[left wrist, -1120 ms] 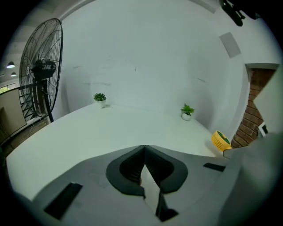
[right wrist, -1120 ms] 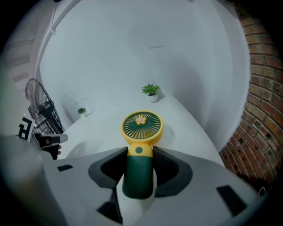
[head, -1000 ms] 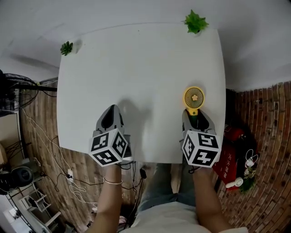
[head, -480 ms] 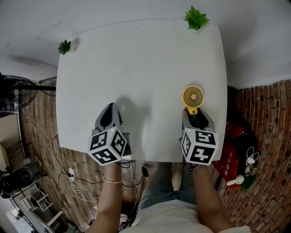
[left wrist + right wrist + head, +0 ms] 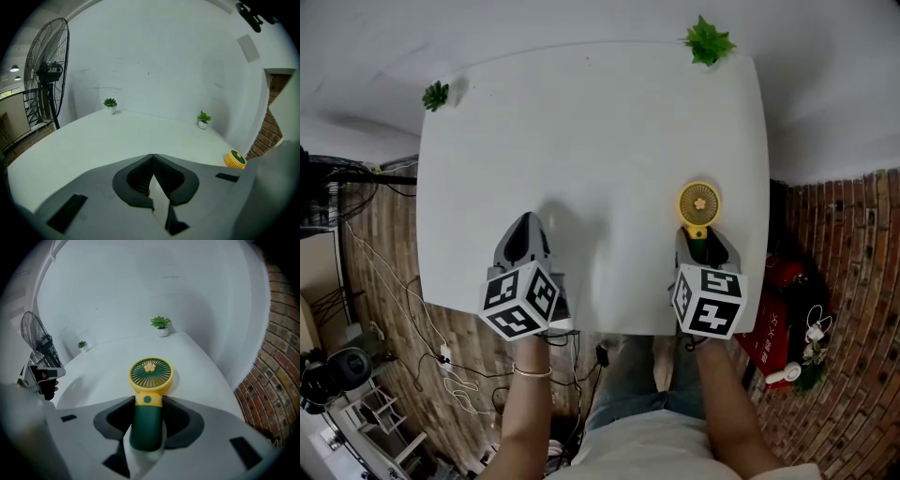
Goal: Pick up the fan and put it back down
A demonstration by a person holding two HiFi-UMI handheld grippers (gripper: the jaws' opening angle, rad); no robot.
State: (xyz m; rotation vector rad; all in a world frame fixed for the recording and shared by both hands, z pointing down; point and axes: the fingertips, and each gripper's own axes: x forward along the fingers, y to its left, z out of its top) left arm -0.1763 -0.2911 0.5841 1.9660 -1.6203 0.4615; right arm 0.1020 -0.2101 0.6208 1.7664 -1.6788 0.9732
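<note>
My right gripper (image 5: pixel 148 401) is clamped on the fan (image 5: pixel 151 373), jaws pressed to either side of its green handle. The long axis runs straight out along the jaws, away from me. The yellow head leads, grille facing up, near the right edge of the white table (image 5: pixel 581 141). From the head view, the handle's tail end is tucked under the gripper body. Resting or just off the surface? Can't tell. My left gripper (image 5: pixel 153 157) is empty, jaws together, by the near edge. A potted plant (image 5: pixel 161 324) marks the far right corner.
</note>
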